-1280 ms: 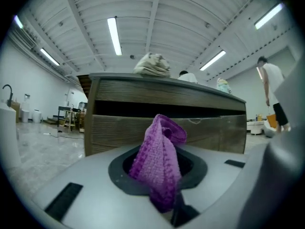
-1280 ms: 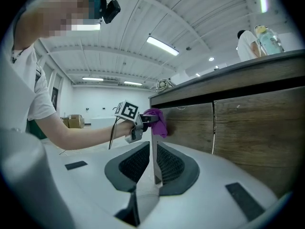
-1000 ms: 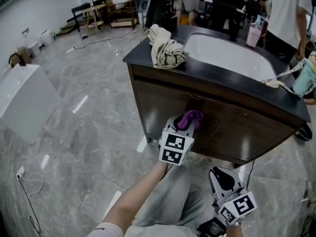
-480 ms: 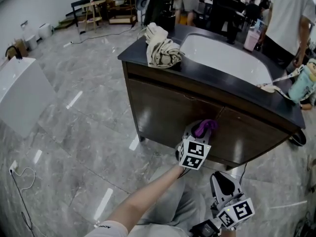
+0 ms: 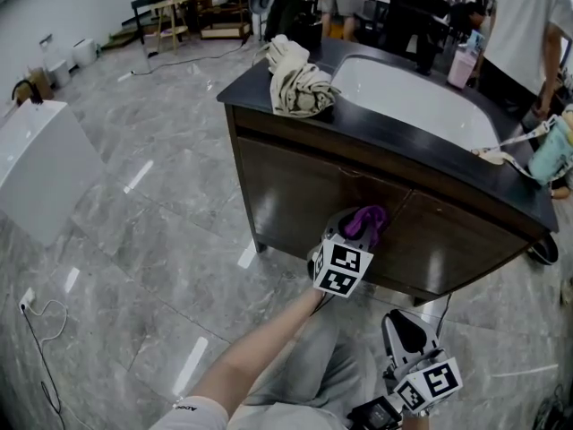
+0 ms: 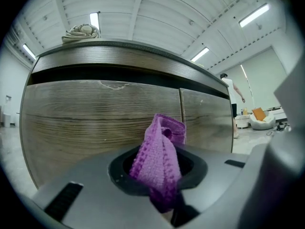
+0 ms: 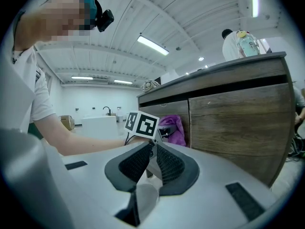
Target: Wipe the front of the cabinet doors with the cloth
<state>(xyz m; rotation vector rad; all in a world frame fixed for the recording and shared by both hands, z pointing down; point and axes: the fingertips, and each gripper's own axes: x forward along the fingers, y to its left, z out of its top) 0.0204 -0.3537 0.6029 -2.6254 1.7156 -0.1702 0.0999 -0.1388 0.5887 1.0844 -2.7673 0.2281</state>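
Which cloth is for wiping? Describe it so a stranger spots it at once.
Find the dark wooden cabinet under the white sink. At its doors, the left hand-held gripper pinches a purple knitted cloth. The beige cloth lies bundled on the countertop instead.

- Head view: high above and in front of the cabinet [image 5: 295, 195], looking steeply down on its top and door fronts.
- Left gripper view: low and close to the cabinet [image 6: 95, 118] front, facing it squarely and tilted upward.
- Right gripper view: low, farther back from the cabinet [image 7: 233, 113], looking at a slant along its doors.
- Shared: all three catch the door fronts. Head and left gripper views both catch the towel [image 5: 300, 83] on the cabinet top. Head and right gripper views both catch the left gripper [image 7: 167, 130].
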